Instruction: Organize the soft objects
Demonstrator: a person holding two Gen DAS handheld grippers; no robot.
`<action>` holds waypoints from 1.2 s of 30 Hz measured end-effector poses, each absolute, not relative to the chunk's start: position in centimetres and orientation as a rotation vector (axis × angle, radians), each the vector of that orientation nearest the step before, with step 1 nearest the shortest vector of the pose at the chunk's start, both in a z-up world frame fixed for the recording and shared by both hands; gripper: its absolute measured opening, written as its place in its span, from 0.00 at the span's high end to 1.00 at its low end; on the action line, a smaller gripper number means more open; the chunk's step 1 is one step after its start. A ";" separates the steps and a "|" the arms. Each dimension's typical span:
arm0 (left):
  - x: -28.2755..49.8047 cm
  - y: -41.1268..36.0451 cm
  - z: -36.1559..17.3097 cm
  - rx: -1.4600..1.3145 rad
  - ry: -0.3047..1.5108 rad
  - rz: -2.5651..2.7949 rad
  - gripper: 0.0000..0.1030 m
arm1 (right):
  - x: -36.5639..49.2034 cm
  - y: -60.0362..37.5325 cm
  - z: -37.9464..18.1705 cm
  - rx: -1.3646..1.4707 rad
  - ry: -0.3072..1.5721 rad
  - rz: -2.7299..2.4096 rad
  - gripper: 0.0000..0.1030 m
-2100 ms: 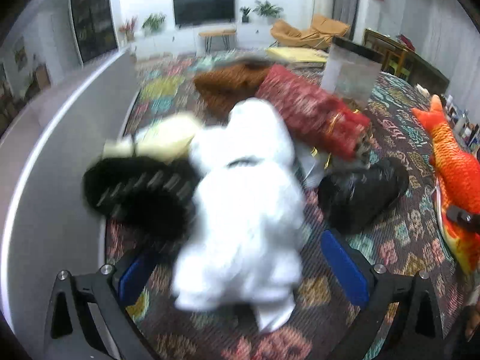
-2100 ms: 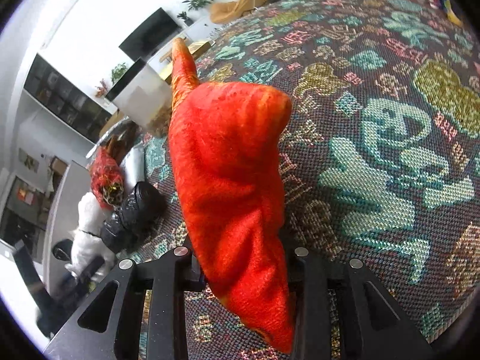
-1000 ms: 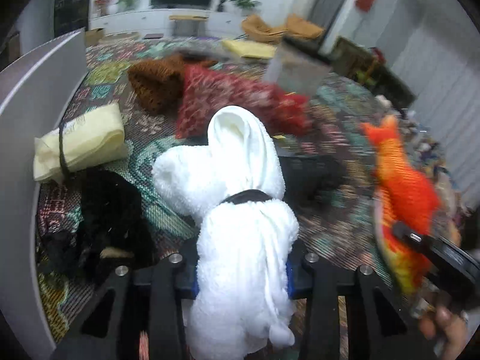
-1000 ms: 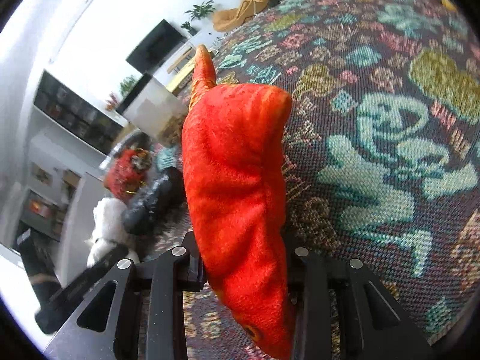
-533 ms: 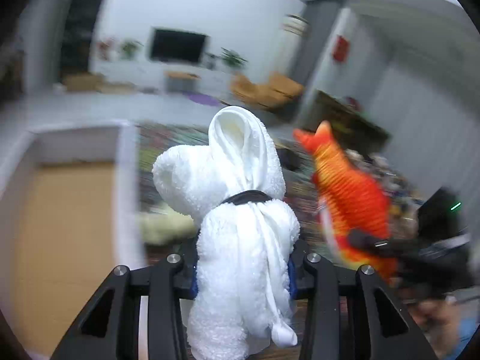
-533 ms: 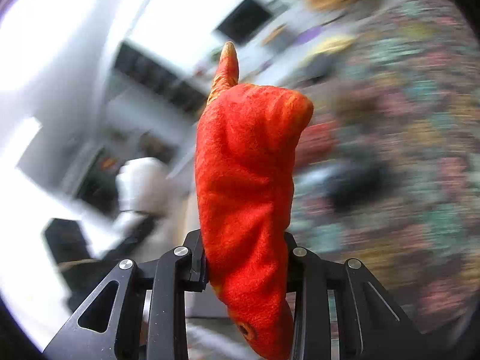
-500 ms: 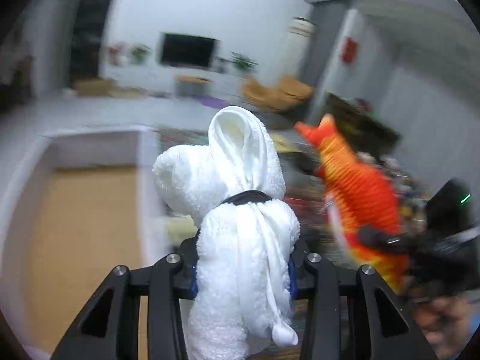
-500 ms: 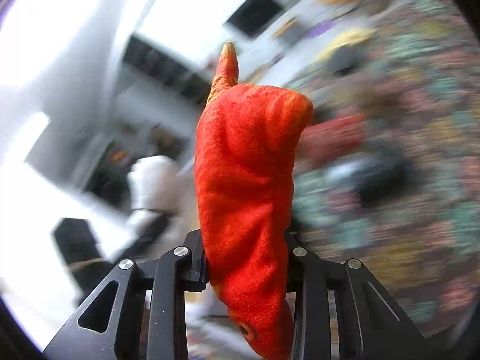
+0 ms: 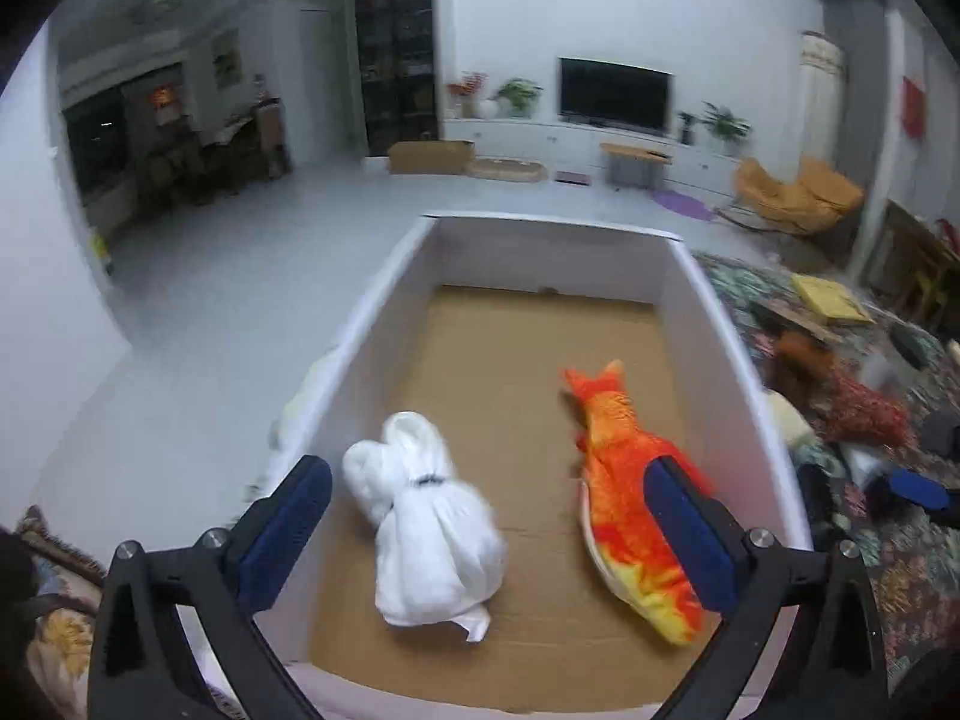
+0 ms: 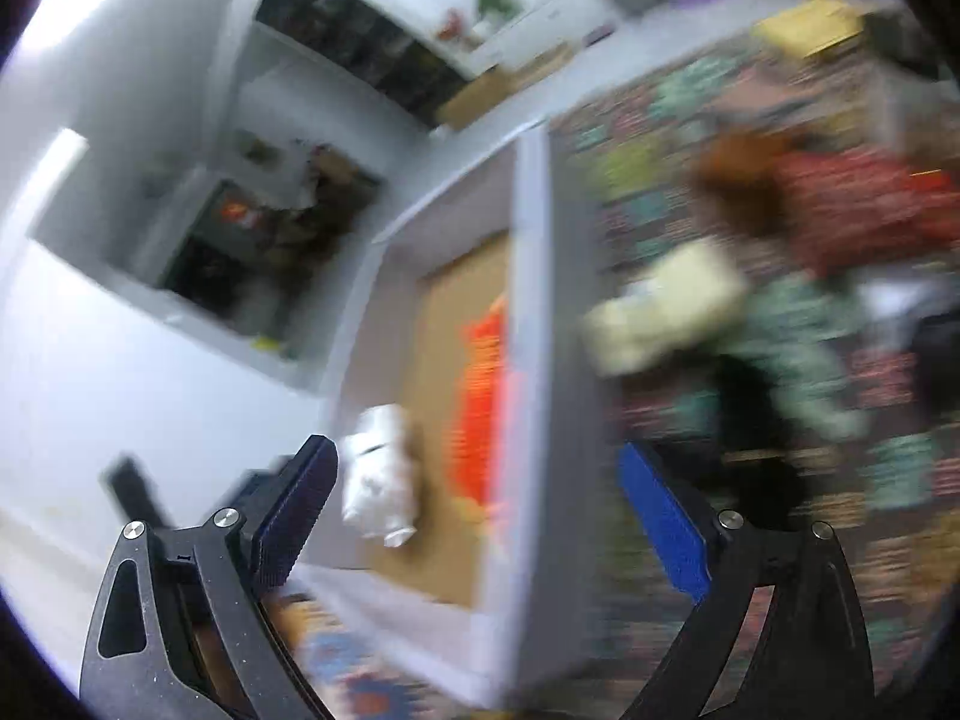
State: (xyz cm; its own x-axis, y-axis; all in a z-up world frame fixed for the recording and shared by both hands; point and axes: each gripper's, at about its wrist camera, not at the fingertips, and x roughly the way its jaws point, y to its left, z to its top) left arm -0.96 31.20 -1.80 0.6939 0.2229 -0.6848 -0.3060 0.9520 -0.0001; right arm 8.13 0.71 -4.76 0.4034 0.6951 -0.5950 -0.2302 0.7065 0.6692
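Two soft toys, a white towel bundle (image 9: pixel 429 534) and an orange plush fish (image 9: pixel 630 492), lie side by side, apart, on the cardboard floor of the white-walled box (image 9: pixel 729 324). Left gripper (image 9: pixel 480 534) and right gripper (image 10: pixel 480 510) are both opening, gripping nothing. More soft things lie on the patterned cloth (image 9: pixel 900 552) beside the box.

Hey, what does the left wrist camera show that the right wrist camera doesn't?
Only the left wrist view shows the whole box floor, sharply, with the orange fish toy seen head to tail, plus the TV and the orange chair.

Only the right wrist view shows the box's outer right wall and, blurred, the pale yellow bundle on the patterned cloth.

Both show the white-walled box, the white towel bundle and the fish lying inside, and opening jaws with nothing between them.
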 end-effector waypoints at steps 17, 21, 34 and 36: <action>4.0 1.7 -15.2 0.115 1.046 -0.274 0.00 | 7.1 -20.7 -15.0 0.097 0.981 -0.184 0.07; 7.3 2.7 -16.8 0.066 0.971 -0.161 0.00 | 9.5 -22.1 -16.2 0.152 1.001 -0.227 0.05; 17.3 2.9 -18.5 0.019 0.948 -0.060 0.00 | 14.3 -23.3 -16.6 0.170 0.924 -0.325 0.02; 17.6 3.0 -18.7 0.022 0.948 -0.058 0.00 | 14.3 -23.3 -16.6 0.170 0.925 -0.325 0.02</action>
State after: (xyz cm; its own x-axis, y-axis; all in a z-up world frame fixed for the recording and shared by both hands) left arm 17.62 2.99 -18.66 0.5822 -0.0405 -0.8120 0.0595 0.9982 -0.0071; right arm 14.30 -23.27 -16.59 0.5580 -0.2019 -0.8049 0.3465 0.9380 0.0049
